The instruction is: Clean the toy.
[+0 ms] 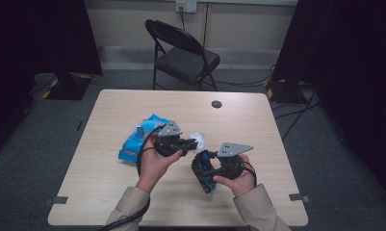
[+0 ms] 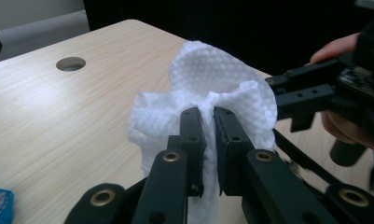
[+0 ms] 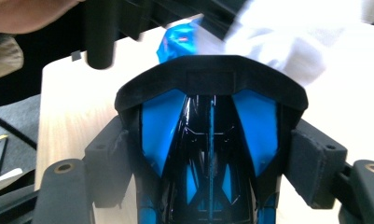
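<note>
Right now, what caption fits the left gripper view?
Left tool pinches a bunched white wipe above the wooden table.

My high camera sits above the near edge of the table [image 1: 133, 103] and looks forward and down across it, far enough back to take in the folding chair [image 1: 183, 55] beyond the table's far edge. My left gripper camera rides low behind its jaws, very near the white wipe [image 2: 208, 93], facing across the table toward its cable hole [image 2: 71, 63], which the high view also shows. My right gripper camera looks along its jaws, close on the black-and-blue object [image 3: 208, 140], toward the table's left edge; it shares the wipe and blue packet [image 3: 180, 42] with the high view.
</note>
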A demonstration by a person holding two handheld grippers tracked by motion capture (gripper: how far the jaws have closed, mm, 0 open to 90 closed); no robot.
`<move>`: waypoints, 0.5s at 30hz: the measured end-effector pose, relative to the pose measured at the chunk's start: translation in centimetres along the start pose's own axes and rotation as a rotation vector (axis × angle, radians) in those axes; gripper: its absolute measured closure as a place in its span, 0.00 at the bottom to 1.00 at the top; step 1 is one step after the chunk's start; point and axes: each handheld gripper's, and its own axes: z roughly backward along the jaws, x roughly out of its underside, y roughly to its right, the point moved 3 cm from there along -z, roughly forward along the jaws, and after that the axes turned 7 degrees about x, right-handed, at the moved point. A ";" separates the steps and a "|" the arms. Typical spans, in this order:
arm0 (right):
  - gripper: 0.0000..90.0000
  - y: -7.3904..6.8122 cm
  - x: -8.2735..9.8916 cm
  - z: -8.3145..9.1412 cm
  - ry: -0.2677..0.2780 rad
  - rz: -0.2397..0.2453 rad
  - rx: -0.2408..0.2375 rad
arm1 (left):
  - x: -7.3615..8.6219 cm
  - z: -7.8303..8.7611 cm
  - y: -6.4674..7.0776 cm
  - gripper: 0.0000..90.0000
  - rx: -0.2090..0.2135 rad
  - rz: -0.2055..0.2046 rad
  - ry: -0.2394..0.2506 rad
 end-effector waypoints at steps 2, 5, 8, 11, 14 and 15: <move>0.28 0.5 0.2 0.2 -0.001 -0.010 0.015 | 0.1 0.6 0.1 0.92 0.008 0.008 0.009; 0.28 1.2 0.3 0.6 0.005 -0.024 0.033 | 0.3 1.3 0.4 0.92 0.017 0.015 0.021; 0.28 1.7 0.4 0.9 0.010 -0.032 0.051 | 0.7 1.6 0.8 0.92 0.040 0.019 0.027; 0.28 2.1 0.4 1.2 0.017 -0.044 0.062 | 1.2 1.8 1.3 0.92 0.057 0.021 0.027; 0.28 2.3 0.4 1.4 0.021 -0.049 0.069 | 1.6 1.6 1.8 0.92 0.078 0.017 0.030; 0.28 2.3 0.4 1.4 0.020 -0.049 0.068 | 1.7 1.4 1.9 0.92 0.085 0.018 0.028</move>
